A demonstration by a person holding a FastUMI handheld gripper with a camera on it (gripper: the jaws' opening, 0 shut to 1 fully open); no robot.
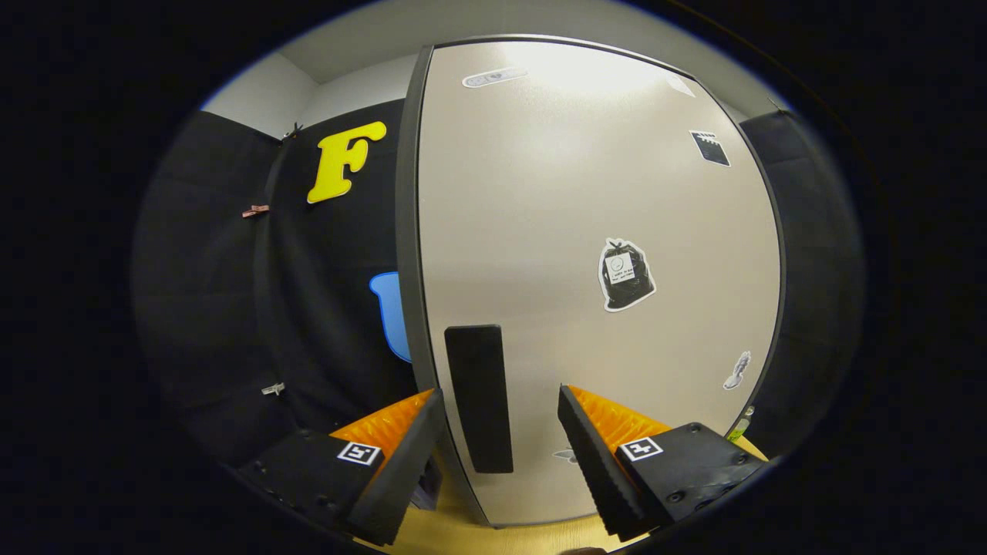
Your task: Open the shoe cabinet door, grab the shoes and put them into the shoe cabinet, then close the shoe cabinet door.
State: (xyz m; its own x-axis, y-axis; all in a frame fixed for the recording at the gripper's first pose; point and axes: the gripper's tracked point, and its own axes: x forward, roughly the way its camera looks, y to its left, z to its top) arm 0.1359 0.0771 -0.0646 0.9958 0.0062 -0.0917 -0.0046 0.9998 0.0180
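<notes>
shoe cabinet door [586, 231] shut — contents hidden | gripper [501, 401] fingers wide, straddling dark handle [478, 397]

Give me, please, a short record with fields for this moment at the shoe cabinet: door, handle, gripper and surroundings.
door: shoe cabinet door, pale, dark-edged, appears shut or nearly so, with several stickers
handle: dark upright handle near the door's left edge
gripper: gripper open, fingers either side of the handle, not pressing on it
surface: wooden surface under the cabinet
surroundings: black cloth wall beside the cabinet
</notes>
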